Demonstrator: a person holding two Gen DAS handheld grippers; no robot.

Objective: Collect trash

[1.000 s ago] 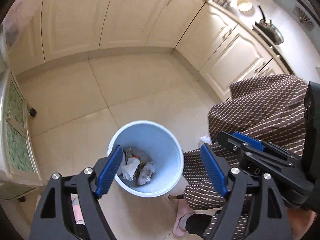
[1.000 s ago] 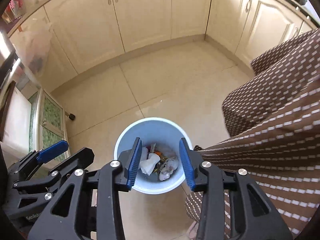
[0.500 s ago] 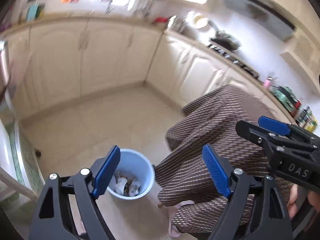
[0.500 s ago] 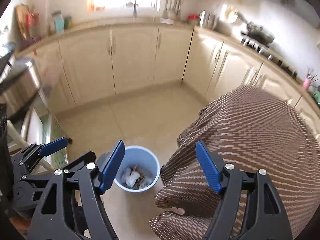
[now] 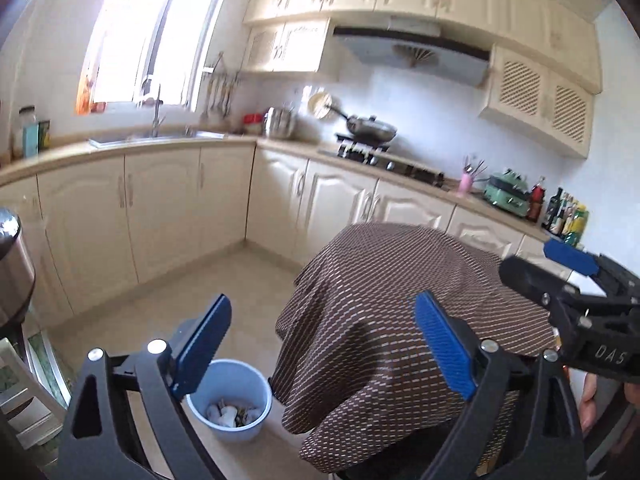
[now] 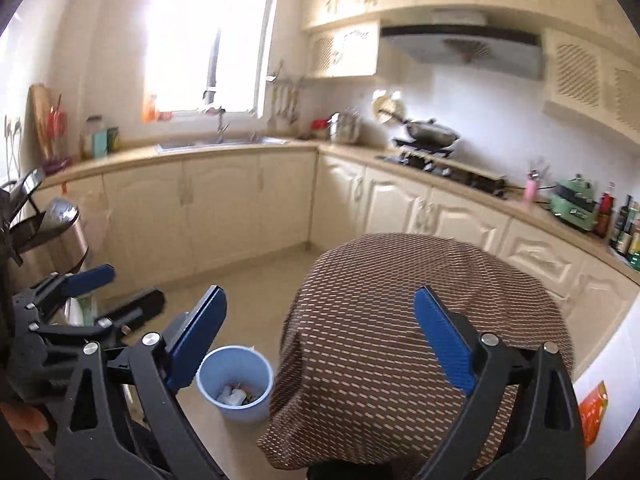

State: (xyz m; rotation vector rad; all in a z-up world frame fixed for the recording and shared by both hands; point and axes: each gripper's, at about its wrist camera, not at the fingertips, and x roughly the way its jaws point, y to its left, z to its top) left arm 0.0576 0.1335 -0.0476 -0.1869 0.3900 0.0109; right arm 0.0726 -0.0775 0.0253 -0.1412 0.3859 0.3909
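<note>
A light blue bin [image 5: 236, 434] stands on the tiled floor low in both views, with crumpled white paper and other trash [image 5: 230, 413] inside. My left gripper [image 5: 322, 304] is high above the bin; its jaws are opening and nothing lies between them. In the right wrist view the bin [image 6: 224, 366] with its trash [image 6: 236, 394] sits below my right gripper [image 6: 320, 292], whose jaws are also opening and hold nothing. A person's brown patterned garment [image 5: 380, 320] fills the space right of the bin.
Cream cabinets [image 5: 160, 216] run along the back and right under a counter with a sink [image 5: 152, 138] and a stove with a wok [image 5: 370, 128]. A steel can [image 6: 66, 236] stands at the left. Bottles [image 5: 564, 212] line the right counter.
Both grippers have risen far above the bin and tilted up, so the counters and window now show. The right gripper's jaws have spread much wider, the left's a little.
</note>
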